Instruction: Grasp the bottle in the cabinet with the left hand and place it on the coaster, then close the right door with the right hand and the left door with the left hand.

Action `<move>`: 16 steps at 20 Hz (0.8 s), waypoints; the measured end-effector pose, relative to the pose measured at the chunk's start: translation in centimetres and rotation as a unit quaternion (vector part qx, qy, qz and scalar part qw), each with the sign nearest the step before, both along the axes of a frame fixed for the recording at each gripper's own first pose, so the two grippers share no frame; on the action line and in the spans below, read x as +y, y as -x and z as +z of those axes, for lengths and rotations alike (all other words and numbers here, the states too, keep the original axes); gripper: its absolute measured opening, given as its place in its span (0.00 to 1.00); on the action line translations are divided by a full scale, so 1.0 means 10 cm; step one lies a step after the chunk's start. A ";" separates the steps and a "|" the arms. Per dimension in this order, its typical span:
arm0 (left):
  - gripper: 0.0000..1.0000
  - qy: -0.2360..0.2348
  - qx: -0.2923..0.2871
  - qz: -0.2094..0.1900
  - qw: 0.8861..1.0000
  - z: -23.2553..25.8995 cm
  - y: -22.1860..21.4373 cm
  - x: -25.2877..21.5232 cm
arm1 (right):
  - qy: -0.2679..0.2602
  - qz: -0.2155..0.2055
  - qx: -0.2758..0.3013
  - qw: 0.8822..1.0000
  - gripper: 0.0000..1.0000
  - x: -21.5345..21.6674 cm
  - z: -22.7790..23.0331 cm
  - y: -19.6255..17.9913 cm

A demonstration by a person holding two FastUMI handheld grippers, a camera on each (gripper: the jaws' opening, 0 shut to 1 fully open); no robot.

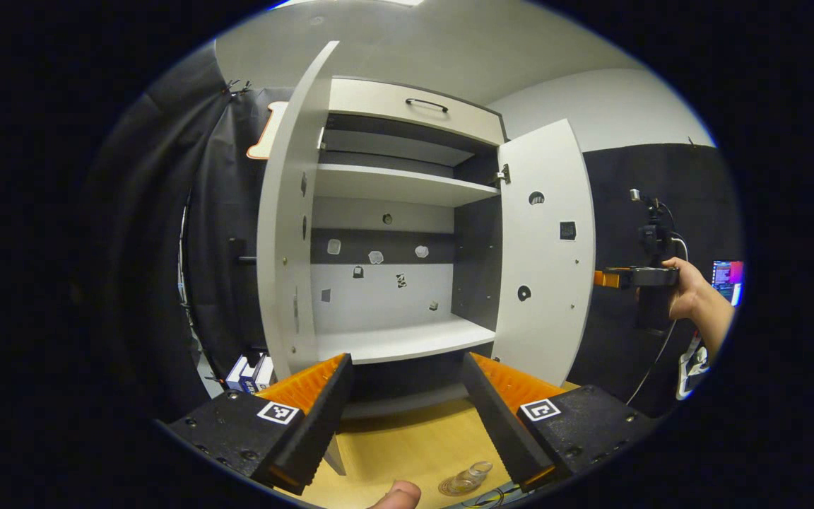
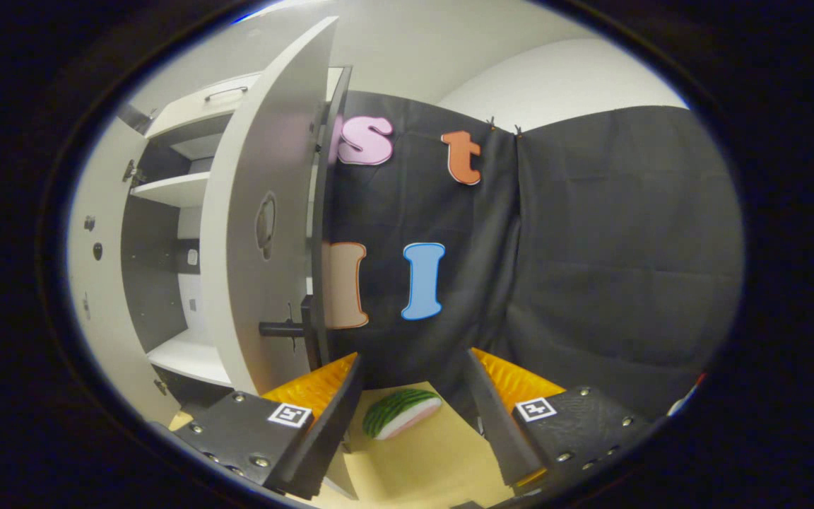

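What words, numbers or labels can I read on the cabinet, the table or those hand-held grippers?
Nothing readable.
Markers on the left hand-held gripper and right hand-held gripper: square patterns, no words.
Box beside the cabinet: print too small.
Stickers inside it: blurred.
Screen: blurred.

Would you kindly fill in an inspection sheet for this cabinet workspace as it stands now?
Surface: wooden tabletop, bare in front of the cabinet.
Job's things: cabinet with both doors open, shelves empty; clear bottle on the coaster.
Clutter: watermelon slice; small box.
Grippers: left gripper open; right gripper open, beside the right door.
Cables: cable hanging below the person's hand.
Surroundings: black cloth wall.
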State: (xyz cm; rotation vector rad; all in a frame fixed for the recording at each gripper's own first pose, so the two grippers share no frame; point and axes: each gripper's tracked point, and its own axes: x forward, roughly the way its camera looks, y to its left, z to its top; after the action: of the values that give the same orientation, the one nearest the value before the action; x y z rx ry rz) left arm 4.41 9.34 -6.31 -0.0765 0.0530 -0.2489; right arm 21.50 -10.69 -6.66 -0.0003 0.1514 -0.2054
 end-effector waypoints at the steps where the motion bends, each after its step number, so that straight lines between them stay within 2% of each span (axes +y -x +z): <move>1: 0.98 0.000 -0.002 0.004 1.000 0.01 0.00 0.04 | -0.004 -0.008 0.002 1.000 0.89 0.00 0.01 0.00; 3: 0.98 -0.005 -0.002 0.020 1.000 -0.01 -0.03 0.16 | -0.003 -0.012 0.006 1.000 0.90 0.01 0.00 0.00; 4: 0.98 -0.005 -0.001 0.025 1.000 0.00 -0.02 0.22 | -0.002 -0.015 0.006 1.000 0.77 0.02 0.01 0.00; 5: 0.98 -0.004 -0.001 0.029 1.000 0.01 -0.02 0.25 | -0.002 -0.017 0.007 1.000 0.84 0.04 -0.01 0.00; 8: 0.98 -0.001 -0.001 0.038 0.999 -0.02 0.00 0.39 | 0.000 -0.017 0.002 1.000 0.85 0.06 0.01 0.00; 13: 0.98 0.008 0.007 0.057 0.998 -0.13 0.11 0.66 | -0.004 0.015 0.004 1.000 0.85 0.28 0.01 0.04; 16: 0.98 0.016 0.008 0.067 0.998 -0.12 0.14 0.82 | -0.014 0.019 -0.002 1.000 0.85 0.40 0.00 0.06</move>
State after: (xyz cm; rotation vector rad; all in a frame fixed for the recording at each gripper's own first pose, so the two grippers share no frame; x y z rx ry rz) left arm 3.02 17.56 -7.54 -0.1144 0.0591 -0.1152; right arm 20.93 -6.72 -6.63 0.0256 0.1499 -0.1656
